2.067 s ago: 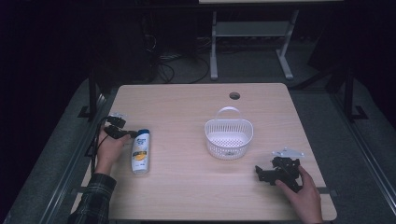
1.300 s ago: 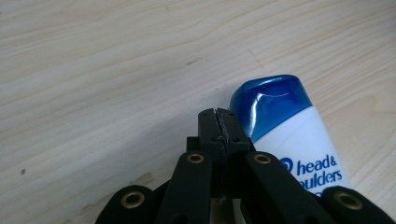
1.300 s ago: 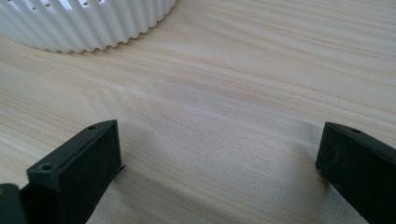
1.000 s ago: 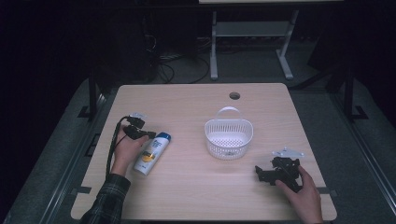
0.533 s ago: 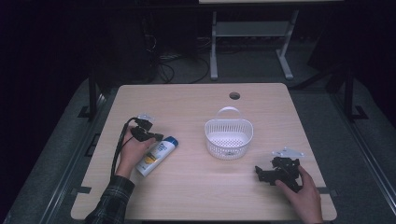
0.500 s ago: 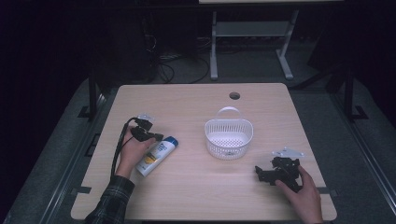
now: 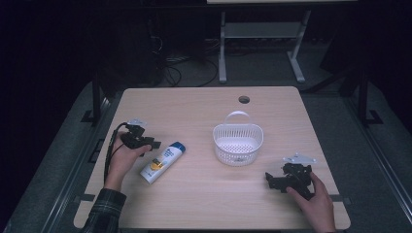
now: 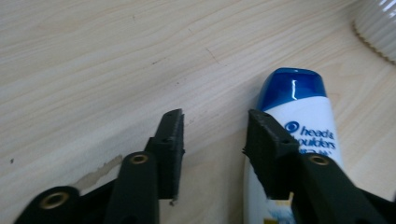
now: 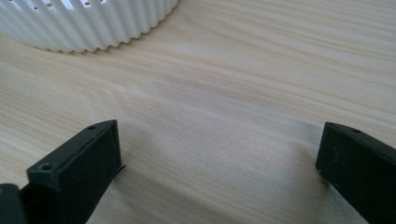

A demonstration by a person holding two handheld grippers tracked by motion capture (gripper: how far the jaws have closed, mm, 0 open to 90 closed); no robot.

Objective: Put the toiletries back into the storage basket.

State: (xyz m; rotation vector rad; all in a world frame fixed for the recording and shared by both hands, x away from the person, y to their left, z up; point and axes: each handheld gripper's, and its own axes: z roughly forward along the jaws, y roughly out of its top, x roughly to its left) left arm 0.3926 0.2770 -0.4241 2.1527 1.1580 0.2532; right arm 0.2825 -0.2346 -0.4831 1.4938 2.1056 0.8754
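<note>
With the left gripper (image 8: 212, 154) just opened and apparently empty beside the shampoo bottle (image 7: 163, 161) lying on the table (image 7: 204, 204) left of the white basket (image 7: 238, 143), straddle the bottle's body squarely before closing, while the right gripper (image 9: 217, 172) rests spread wide.

We see a table (image 7: 204, 204) of pale wood-grain laminate, smooth and matt, with a small worn patch near the left jaws. The bottle (image 8: 299, 135) looks like glossy white plastic with a shiny blue cap that catches a highlight. The basket (image 7: 238, 143) is white ribbed plastic, perforated at the bottom, with a slight sheen. Our gripper jaws are matt black plastic with rough pads and brass-coloured rivets. The sleeve (image 7: 104, 213) is checked cloth
</note>
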